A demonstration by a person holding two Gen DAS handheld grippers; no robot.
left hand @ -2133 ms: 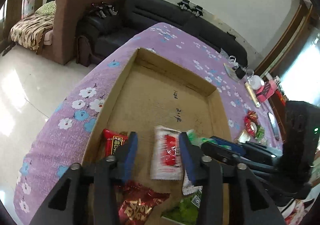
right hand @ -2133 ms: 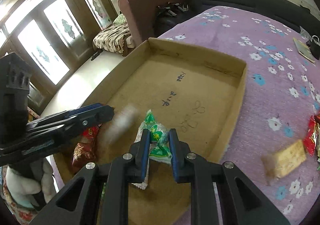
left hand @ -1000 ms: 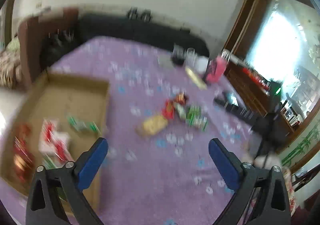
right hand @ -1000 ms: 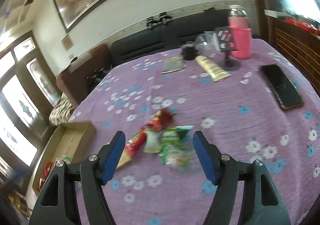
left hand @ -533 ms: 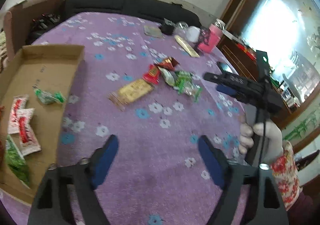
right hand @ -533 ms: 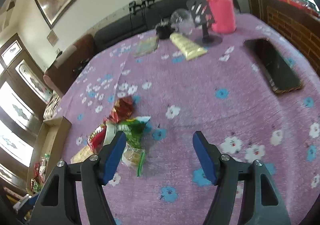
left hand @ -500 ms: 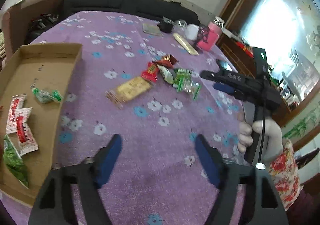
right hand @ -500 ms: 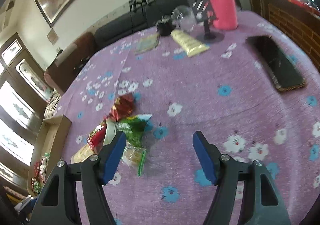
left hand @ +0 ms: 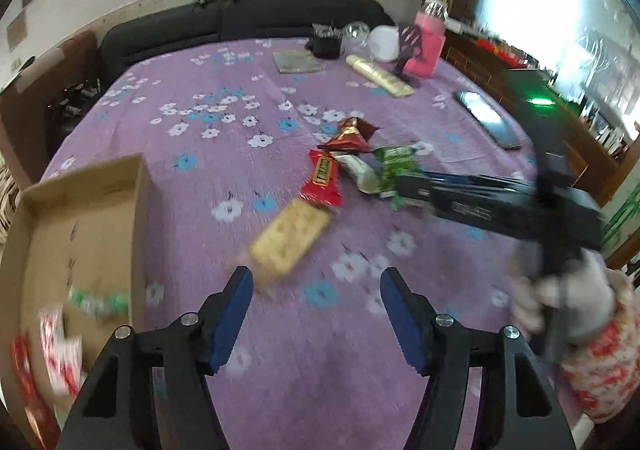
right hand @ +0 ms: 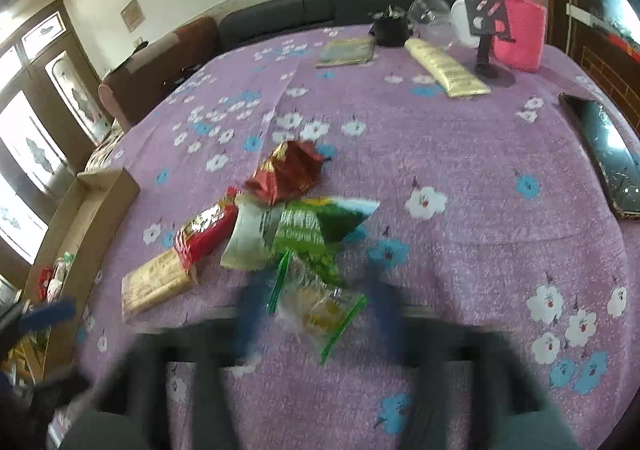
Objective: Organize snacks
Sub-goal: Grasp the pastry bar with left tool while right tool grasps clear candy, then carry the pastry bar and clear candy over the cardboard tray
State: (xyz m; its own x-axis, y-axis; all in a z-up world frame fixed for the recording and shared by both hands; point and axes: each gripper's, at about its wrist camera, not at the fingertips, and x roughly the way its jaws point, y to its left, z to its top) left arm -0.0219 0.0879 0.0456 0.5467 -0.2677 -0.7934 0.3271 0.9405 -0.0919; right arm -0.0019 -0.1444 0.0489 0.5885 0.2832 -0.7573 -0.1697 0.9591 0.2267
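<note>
Loose snacks lie in a pile on the purple flowered tablecloth: a tan cracker pack (left hand: 288, 236), a red bar (left hand: 324, 178), a dark red pouch (right hand: 288, 170), a green packet (right hand: 312, 230) and a clear packet with green edges (right hand: 316, 310). My left gripper (left hand: 316, 278) stands open just short of the cracker pack, nothing between its fingers. My right gripper (right hand: 316, 314) is blurred, and its jaws are closing around the clear packet, which lies between them. A cardboard box (left hand: 84, 186) at the left holds several snacks.
At the table's far end stand a pink bottle (right hand: 520, 10), a yellow tube (right hand: 444, 66), a booklet (right hand: 346, 50) and a black cup (right hand: 390, 28). A phone (right hand: 612, 158) lies at the right edge. A gloved hand (left hand: 560, 298) holds the right gripper. A dark sofa (left hand: 240, 22) runs behind the table.
Both grippers left the box and swung over to the snack pile. The left one came down toward the cracker pack with narrower jaws. The right one dropped over the clear packet, its jaws narrowing.
</note>
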